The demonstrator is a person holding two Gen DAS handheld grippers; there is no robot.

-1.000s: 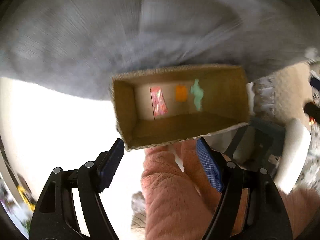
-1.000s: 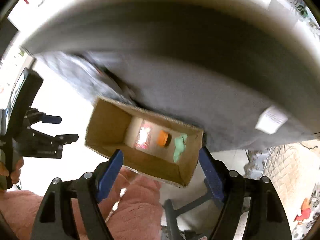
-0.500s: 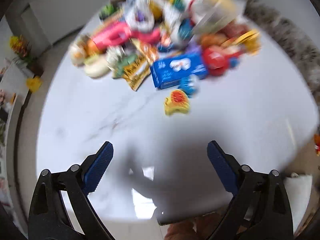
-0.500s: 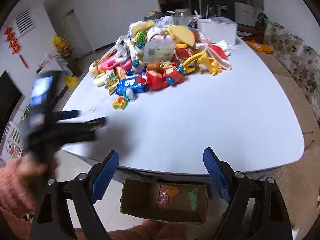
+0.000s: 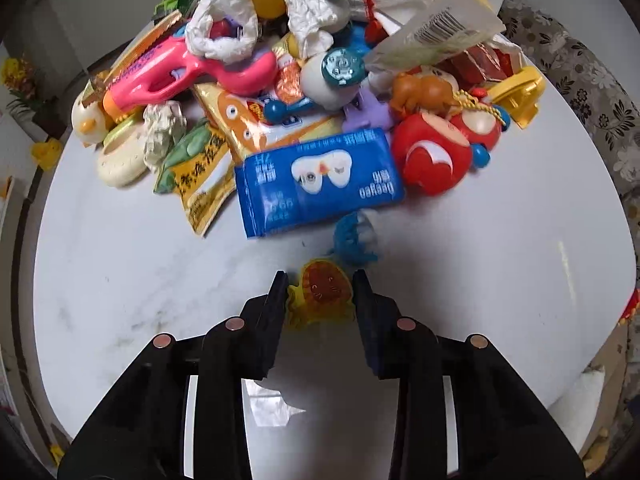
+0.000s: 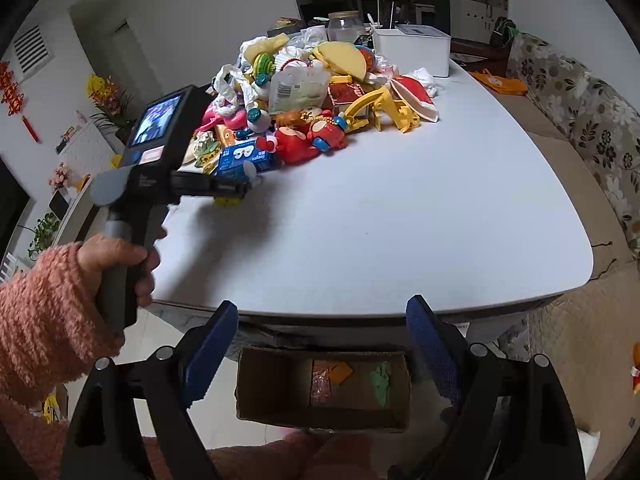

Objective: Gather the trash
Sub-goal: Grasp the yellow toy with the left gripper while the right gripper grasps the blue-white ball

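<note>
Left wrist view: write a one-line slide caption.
Left gripper closing around a small yellow-and-orange sticker-like wrapper on the white table, before a heap of toys and wrappers.

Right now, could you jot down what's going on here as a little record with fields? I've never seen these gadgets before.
Setting: white table with a heap of toys and wrappers at its far side
Left gripper: fingers on either side of a yellow lion-face piece lying on the table in front of the heap; contact not clear
Right gripper: open, holding nothing, near the table's edge
Collection box: cardboard box below the table edge, with a few small scraps inside
Nearest neighbours: blue packet, small blue and white toy
</note>
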